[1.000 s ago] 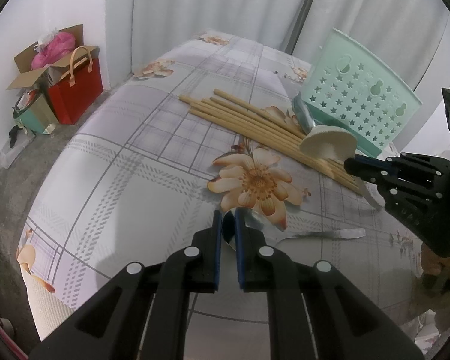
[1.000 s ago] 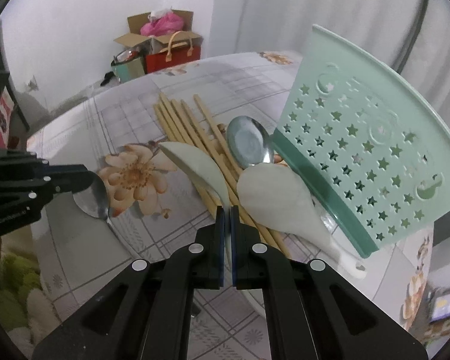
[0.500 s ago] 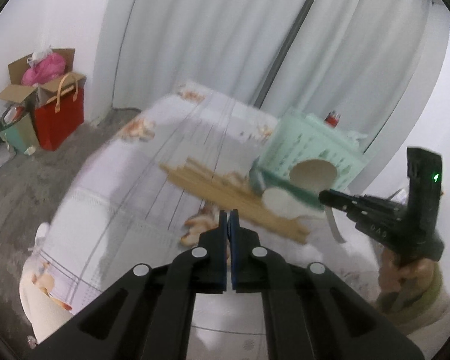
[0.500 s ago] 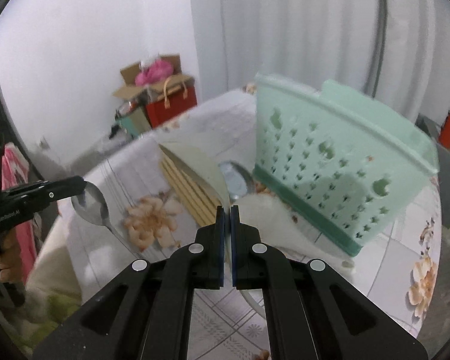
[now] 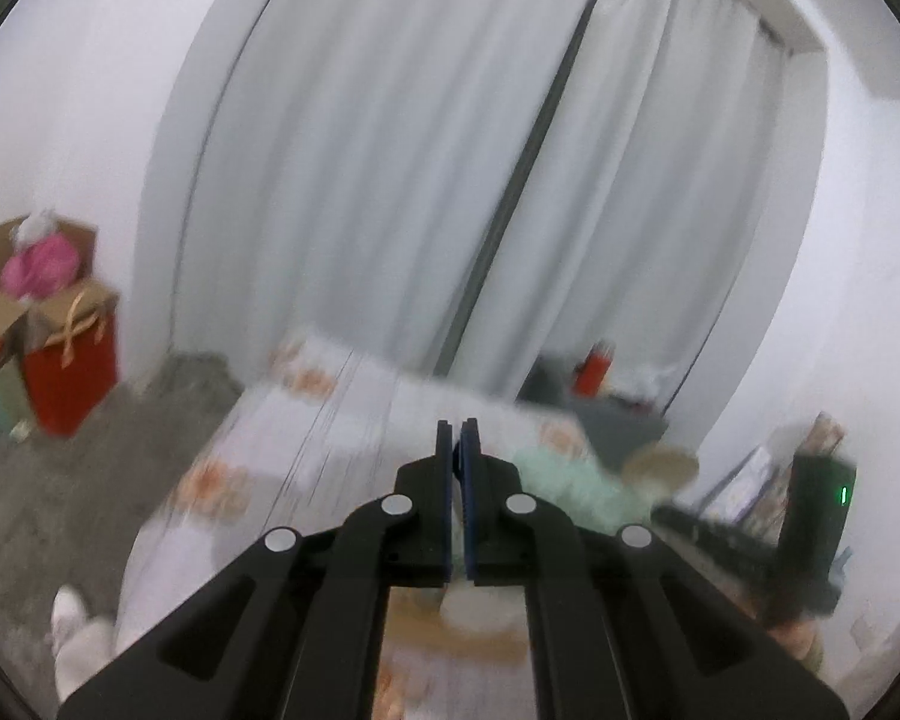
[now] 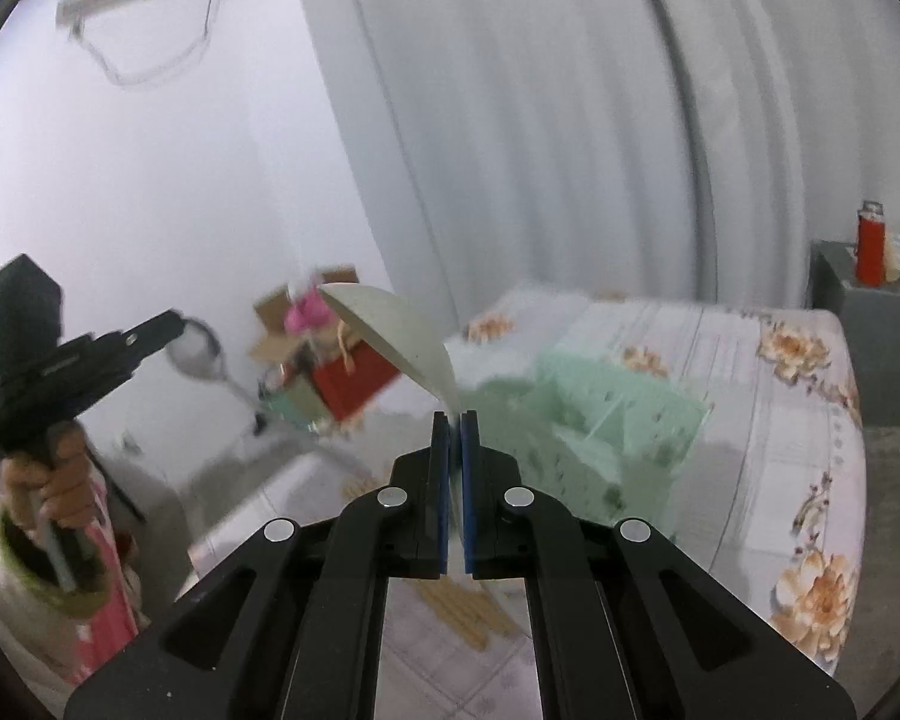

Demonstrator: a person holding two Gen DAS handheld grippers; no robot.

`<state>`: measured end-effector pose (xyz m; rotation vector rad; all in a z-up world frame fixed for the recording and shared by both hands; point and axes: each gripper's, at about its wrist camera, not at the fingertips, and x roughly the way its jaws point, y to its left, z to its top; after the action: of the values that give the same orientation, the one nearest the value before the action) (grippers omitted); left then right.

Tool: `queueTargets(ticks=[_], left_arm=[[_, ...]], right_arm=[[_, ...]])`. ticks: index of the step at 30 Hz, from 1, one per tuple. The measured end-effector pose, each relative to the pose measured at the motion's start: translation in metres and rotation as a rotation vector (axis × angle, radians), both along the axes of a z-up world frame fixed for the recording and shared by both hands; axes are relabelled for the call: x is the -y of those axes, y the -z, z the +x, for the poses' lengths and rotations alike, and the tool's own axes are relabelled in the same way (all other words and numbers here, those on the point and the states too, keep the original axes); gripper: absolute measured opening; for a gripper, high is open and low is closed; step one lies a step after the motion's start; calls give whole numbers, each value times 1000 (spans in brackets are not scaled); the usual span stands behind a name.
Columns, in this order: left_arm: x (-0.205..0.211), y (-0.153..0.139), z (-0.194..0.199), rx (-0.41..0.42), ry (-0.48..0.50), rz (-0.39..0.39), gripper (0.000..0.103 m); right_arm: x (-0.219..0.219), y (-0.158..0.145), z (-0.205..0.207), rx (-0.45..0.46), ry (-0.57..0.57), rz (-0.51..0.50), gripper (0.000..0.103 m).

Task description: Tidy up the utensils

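Right gripper [image 6: 455,420] clamped on pale ceramic spoon [image 6: 390,333], bowl tilted up-left; mint-green perforated plastic basket [image 6: 600,402] below, just right. Left gripper [image 6: 174,324] clamped on steel spoon [image 6: 201,351].

I'm looking at pale grey curtains [image 5: 426,180] hanging floor to ceiling, a dark gap running down between the two panels. White walls [image 6: 168,192] on either side. Off to my left, a grey carpeted floor [image 5: 60,462] with an open cardboard box [image 5: 6,300] and a red gift bag [image 5: 69,372] against the wall. On the right, a dark grey cabinet [image 6: 870,348] with a red canister [image 6: 870,243] on top.
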<state>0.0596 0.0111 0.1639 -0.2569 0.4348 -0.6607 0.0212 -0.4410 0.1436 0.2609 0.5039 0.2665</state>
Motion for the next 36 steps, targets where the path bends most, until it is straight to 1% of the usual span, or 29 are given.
queueTargets(ticks=[2,3,6,7,8,11,12,15,17,21,24,28,30,31,33,35,36], left_arm=[[9,-16,16,27,21,-32,2],[18,-24,27,42,30,-33,2],[41,-35,47,67,49,-2,2],[51,-37,52,71,58,25,2],[64,-37,58,74,62,71,2],[87,-32,66,92,68,172,2],[99,-31,64,116,53,235,2],[123,-22,63,171,34,352,2],[133,-11,64,177,38,408,2],[148,11,78,127,63,449,2],[155,27,87,74,77,450,2],[163,44,97,36,90,458,3],[163,52,99,2,108,442,4],[160,54,100,-15,113,418,5],[154,54,100,-36,109,373,9],[142,53,100,-60,105,314,19],[137,53,100,-64,97,295,21]], right_arm=[[7,-9,0,23,17,18,2],[9,-13,0,35,27,20,2],[11,-19,3,56,51,14,2],[17,-22,-1,62,59,13,2],[18,-23,-1,67,66,11,2],[21,-24,1,79,86,9,2],[23,-24,1,83,93,14,2],[30,-27,7,96,102,35,2],[34,-27,13,110,101,59,2],[47,-27,27,126,83,141,2],[57,-21,42,138,70,213,2],[63,-12,59,143,68,272,2],[67,-6,67,143,64,309,2],[70,-3,69,141,61,324,2],[72,2,74,130,62,350,2],[75,14,83,109,59,378,2],[76,19,84,100,56,394,2]])
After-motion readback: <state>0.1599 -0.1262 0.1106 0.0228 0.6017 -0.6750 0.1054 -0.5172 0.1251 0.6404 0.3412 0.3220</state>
